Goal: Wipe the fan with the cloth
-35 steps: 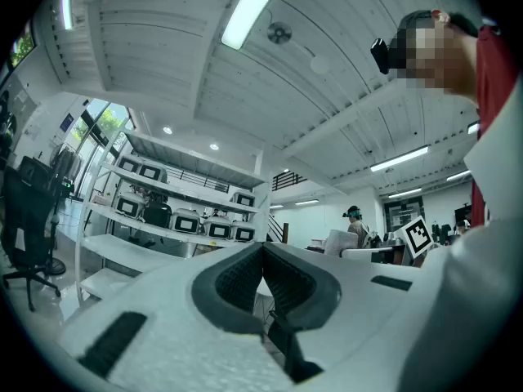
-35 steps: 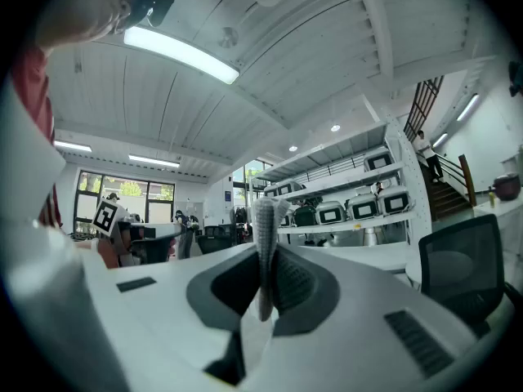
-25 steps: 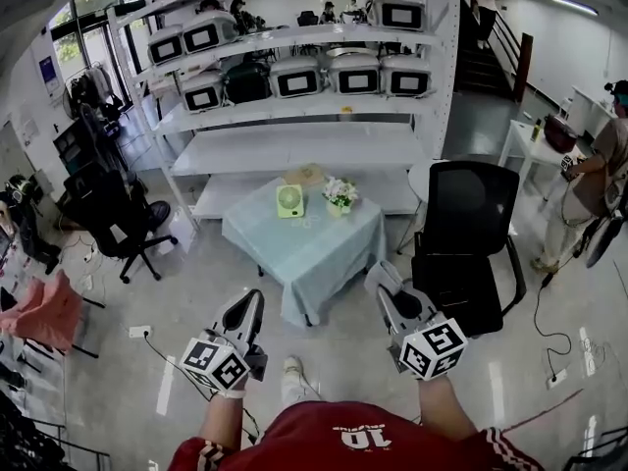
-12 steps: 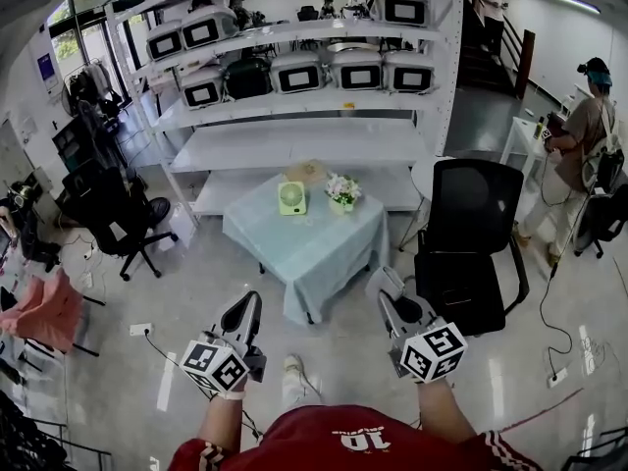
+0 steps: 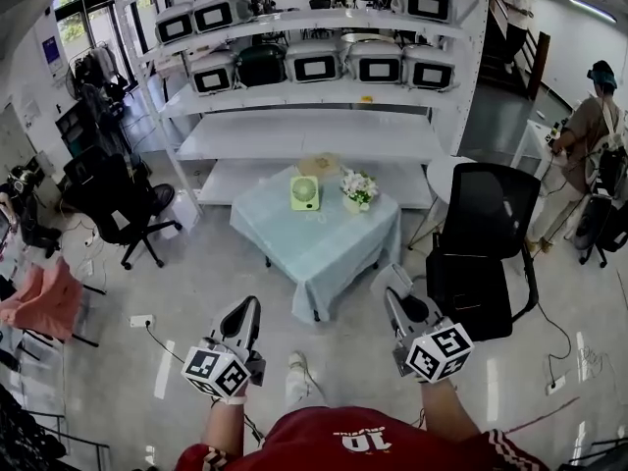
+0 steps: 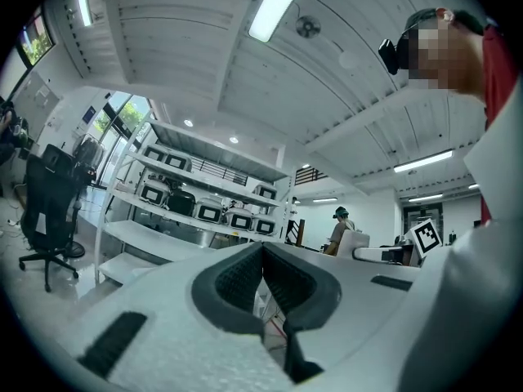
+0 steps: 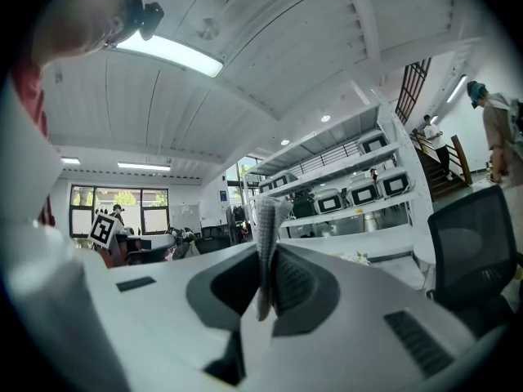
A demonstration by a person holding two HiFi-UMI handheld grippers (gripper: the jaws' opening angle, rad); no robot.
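Observation:
A small green fan (image 5: 304, 192) stands upright at the far side of a table (image 5: 294, 238) draped in light blue, well ahead of both grippers. My right gripper (image 5: 392, 289) (image 7: 268, 260) is held low in front of me, shut on a pale grey cloth (image 7: 265, 235) that sticks up from between its jaws; the cloth (image 5: 386, 277) shows as a white fold at its tip. My left gripper (image 5: 249, 307) (image 6: 261, 251) is held level with it, jaws pressed together with nothing in them. Both are over the floor, short of the table.
A pot of white flowers (image 5: 358, 187) stands right of the fan, a straw-coloured object (image 5: 319, 165) behind it. A black office chair (image 5: 479, 238) is right of the table, another (image 5: 123, 204) to the left. White shelving (image 5: 314, 135) stands behind. A person (image 5: 589, 145) stands far right.
The table and fan have come slightly closer and shifted right in the head view. Both grippers keep their pose and grip.

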